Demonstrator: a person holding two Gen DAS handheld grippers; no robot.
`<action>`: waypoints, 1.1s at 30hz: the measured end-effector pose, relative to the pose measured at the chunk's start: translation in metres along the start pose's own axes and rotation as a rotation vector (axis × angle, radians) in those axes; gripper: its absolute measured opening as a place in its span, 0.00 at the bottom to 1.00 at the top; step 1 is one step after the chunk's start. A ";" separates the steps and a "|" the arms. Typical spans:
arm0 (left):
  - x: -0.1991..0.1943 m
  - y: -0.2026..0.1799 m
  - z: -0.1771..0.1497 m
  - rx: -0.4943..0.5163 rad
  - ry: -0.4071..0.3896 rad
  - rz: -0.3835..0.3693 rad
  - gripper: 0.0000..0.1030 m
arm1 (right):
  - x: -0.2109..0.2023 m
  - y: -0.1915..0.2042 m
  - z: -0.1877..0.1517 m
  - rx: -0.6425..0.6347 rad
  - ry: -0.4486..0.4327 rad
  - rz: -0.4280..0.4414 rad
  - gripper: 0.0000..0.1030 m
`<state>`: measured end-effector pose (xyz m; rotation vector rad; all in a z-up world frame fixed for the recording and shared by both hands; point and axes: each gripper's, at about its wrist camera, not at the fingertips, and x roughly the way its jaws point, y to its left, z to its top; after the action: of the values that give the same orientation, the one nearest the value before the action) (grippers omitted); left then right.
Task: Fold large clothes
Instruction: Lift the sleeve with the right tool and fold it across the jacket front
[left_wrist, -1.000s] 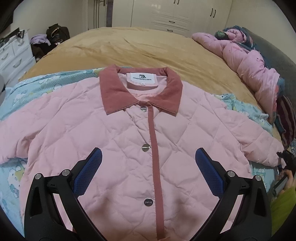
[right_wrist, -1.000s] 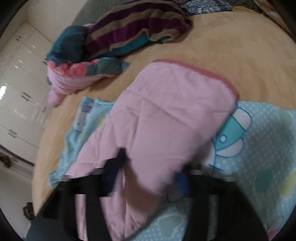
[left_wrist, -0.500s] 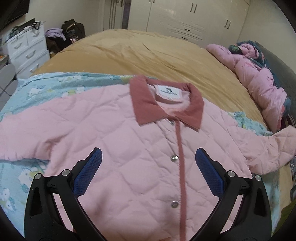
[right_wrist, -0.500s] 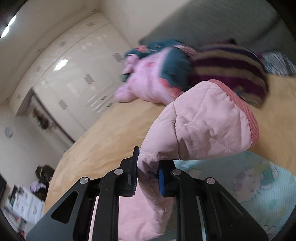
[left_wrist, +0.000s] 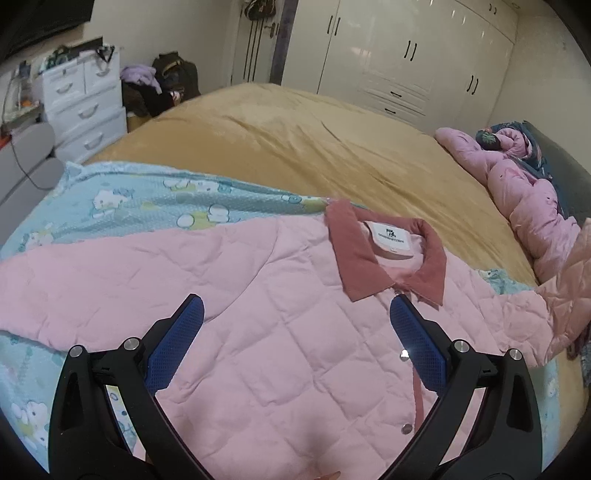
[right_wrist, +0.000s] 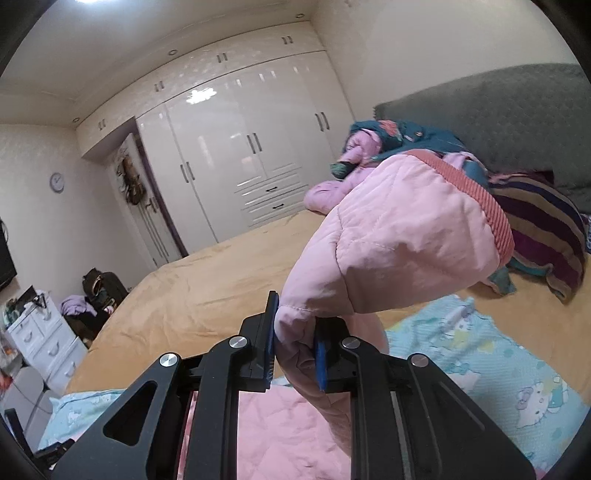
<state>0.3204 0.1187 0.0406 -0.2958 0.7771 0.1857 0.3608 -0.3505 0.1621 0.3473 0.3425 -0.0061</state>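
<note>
One pink quilted jacket spread front-up on blue cartoon-print sheet, over tan bed. White neck label inside dusty-rose collar; printed writing too small to read. Two snap buttons visible along placket. Left gripper over jacket chest, blue fingers spread wide, holding nothing. Right gripper raised, fingers clenched on one sleeve just below ribbed cuff. One heap of other clothes by grey headboard.
</note>
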 end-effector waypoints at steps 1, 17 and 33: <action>0.001 0.005 0.002 -0.015 0.006 -0.008 0.92 | 0.001 0.006 0.000 -0.007 0.001 0.006 0.15; -0.024 0.050 0.022 -0.139 -0.024 -0.146 0.92 | 0.017 0.136 -0.051 -0.152 0.067 0.156 0.15; -0.018 0.070 0.023 -0.244 0.000 -0.310 0.92 | 0.040 0.206 -0.127 -0.238 0.192 0.249 0.15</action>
<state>0.3034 0.1912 0.0555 -0.6419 0.6987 -0.0133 0.3703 -0.1121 0.1048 0.1529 0.4831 0.3115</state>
